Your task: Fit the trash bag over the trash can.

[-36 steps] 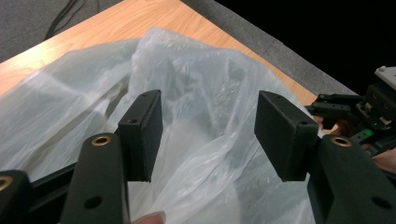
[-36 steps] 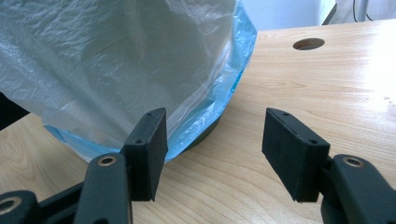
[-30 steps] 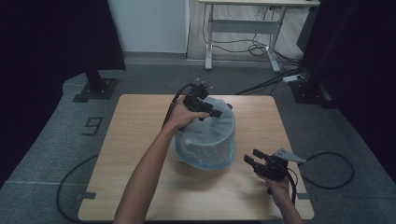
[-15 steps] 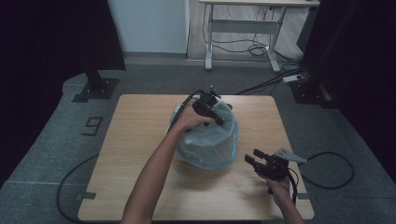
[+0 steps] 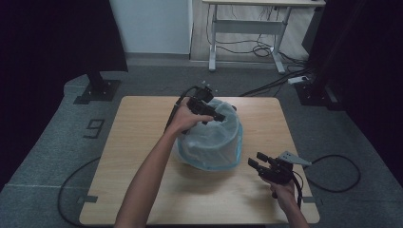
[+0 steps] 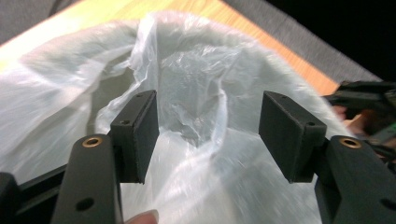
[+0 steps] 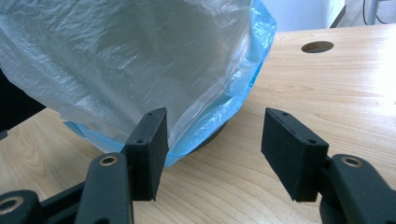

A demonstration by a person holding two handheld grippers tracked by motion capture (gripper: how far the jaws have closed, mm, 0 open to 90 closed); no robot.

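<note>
A translucent plastic bag with a blue hem is draped over a dark round thing in the middle of the wooden table. My left gripper hovers over the bag's top at the far side. In the left gripper view its jaws have just been opening and stand apart, a crumpled ridge of film rising between them with neither pad pressing it. My right gripper rests low at the front right, open, and its own view faces the blue hem.
A round hole pierces the tabletop beyond the bag. On the floor lie cables, a painted 9 and a dark stand base. A desk frame stands at the back.
The left gripper swung right across the bag's top, then came back left. The bag's top, pulled rightward half a second ago, has slackened. The right gripper has kept still.
</note>
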